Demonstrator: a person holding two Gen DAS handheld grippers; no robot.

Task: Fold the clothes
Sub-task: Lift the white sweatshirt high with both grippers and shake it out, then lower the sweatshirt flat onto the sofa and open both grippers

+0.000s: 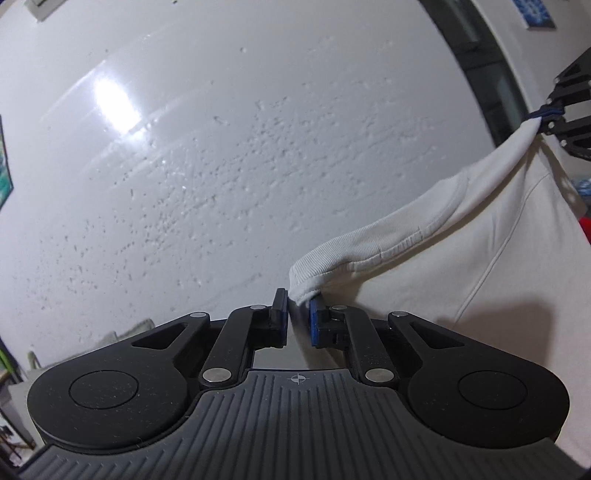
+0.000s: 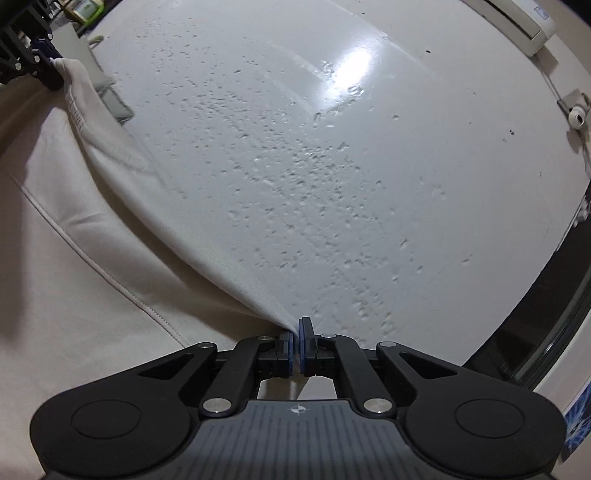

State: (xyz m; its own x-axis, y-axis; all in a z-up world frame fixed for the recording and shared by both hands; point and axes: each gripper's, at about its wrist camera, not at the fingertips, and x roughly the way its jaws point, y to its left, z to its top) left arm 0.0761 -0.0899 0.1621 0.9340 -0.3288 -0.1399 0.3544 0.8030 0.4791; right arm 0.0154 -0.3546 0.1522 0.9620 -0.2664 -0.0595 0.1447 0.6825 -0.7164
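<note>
A cream-white garment (image 1: 480,236) with a ribbed hem hangs stretched between my two grippers, lifted off any surface. My left gripper (image 1: 298,299) is shut on the ribbed corner of the garment, which bunches between its blue pads. My right gripper (image 2: 296,332) is shut on the other corner of the garment (image 2: 85,229), with its jaws nearly touching. In the left wrist view the right gripper (image 1: 554,114) shows at the far right, pinching the cloth. In the right wrist view the left gripper (image 2: 44,55) shows at the top left, holding the cloth.
Both cameras face a white textured wall or ceiling (image 1: 221,166) with a bright light glare. A dark glass door frame (image 2: 546,325) runs along the right. An air conditioner (image 2: 517,22) hangs at the top right. A poster (image 1: 533,13) is on the wall.
</note>
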